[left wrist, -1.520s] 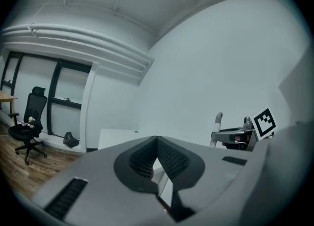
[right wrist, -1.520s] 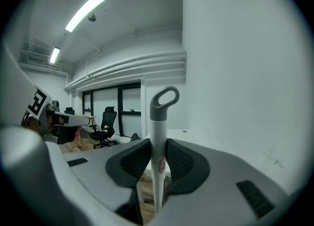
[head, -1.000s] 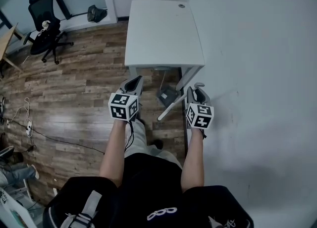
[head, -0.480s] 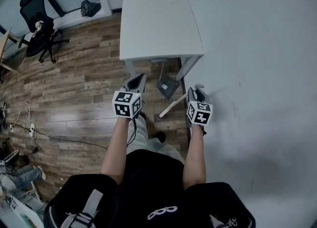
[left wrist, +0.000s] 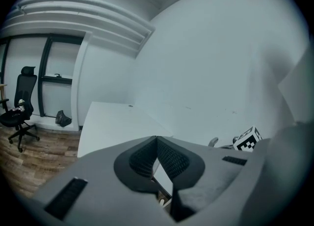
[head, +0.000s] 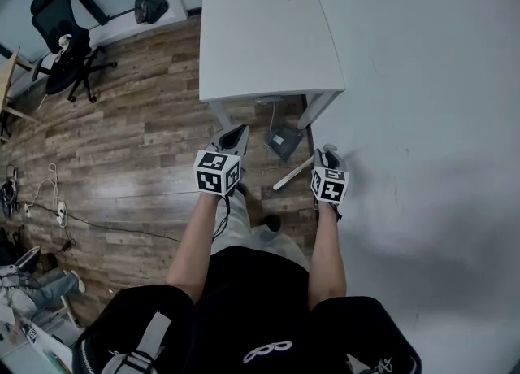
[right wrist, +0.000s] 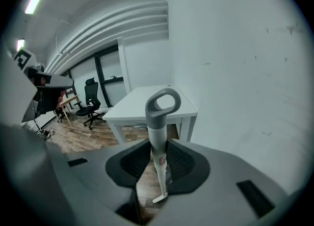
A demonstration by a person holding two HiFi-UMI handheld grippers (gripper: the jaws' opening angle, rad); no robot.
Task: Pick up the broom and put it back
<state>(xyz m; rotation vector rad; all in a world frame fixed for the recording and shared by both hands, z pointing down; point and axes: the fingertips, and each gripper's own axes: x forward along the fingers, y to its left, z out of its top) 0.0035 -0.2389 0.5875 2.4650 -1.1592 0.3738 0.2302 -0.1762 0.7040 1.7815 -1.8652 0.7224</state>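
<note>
the white desk (head: 268,31) stands against the wall. the broom (right wrist: 159,131) is already picked up: the right tongs (head: 325,154) clamp its white handle, grey loop end poking out past them, just off the desk's near right corner. the left tongs (left wrist: 157,140) are closed and empty. next, i'd guess, comes carrying it back to its place.
</note>
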